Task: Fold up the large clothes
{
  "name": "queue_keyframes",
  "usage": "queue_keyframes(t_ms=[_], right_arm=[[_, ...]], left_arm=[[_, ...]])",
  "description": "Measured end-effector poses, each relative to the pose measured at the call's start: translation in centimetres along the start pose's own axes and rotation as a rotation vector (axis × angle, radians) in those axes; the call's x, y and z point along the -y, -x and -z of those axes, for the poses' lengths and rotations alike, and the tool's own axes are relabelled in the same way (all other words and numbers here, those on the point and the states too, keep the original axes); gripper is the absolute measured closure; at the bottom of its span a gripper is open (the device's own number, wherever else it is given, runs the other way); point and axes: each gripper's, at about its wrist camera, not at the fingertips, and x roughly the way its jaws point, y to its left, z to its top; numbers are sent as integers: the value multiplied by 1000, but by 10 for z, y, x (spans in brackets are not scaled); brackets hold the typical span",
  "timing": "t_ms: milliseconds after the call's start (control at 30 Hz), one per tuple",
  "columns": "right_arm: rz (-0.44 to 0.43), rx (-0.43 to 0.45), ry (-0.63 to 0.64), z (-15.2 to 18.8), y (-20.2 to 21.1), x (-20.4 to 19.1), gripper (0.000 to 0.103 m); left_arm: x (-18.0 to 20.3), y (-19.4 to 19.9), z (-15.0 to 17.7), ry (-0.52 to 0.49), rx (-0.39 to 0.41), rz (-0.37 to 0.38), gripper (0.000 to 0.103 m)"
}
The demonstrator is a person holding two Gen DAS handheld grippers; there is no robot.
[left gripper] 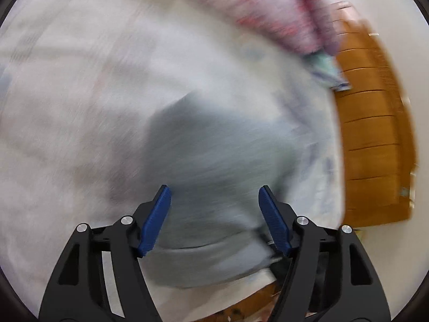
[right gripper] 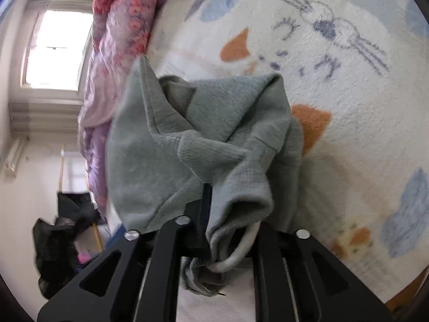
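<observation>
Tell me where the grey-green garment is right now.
In the right wrist view the grey-green garment hangs bunched from the right gripper, over the cat-print blanket, with the pink quilt to its left.

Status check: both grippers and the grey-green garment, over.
Left gripper open, empty. Right gripper shut on grey-green garment, bunched over cartoon blanket. Pink quilt alongside, not blocking.
</observation>
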Motion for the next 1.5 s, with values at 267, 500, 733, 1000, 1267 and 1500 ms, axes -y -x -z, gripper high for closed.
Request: queue_keyframes(t_ms=[267, 500, 733, 1000, 1267, 1500], right_arm=[[172, -75, 215, -3, 46, -16, 88], [236, -118, 254, -1, 65, -28, 84], [-2, -252, -156, -24, 65, 81, 54], [17, -155, 158, -31, 85, 18, 69], [163, -230, 405, -42, -19, -19, 98], [54, -213, 176, -59, 11, 13, 65]], left_arm=[[10, -30, 0, -62, -16, -158, 29], [17, -39, -3, -55, -18, -213, 28], [4, -34, -4, 20, -17, -171, 26], [-6, -5, 14, 64, 14, -103, 26], [-32, -9, 36, 110, -49, -14, 25], [-42, -23, 37, 115, -81, 49, 20]])
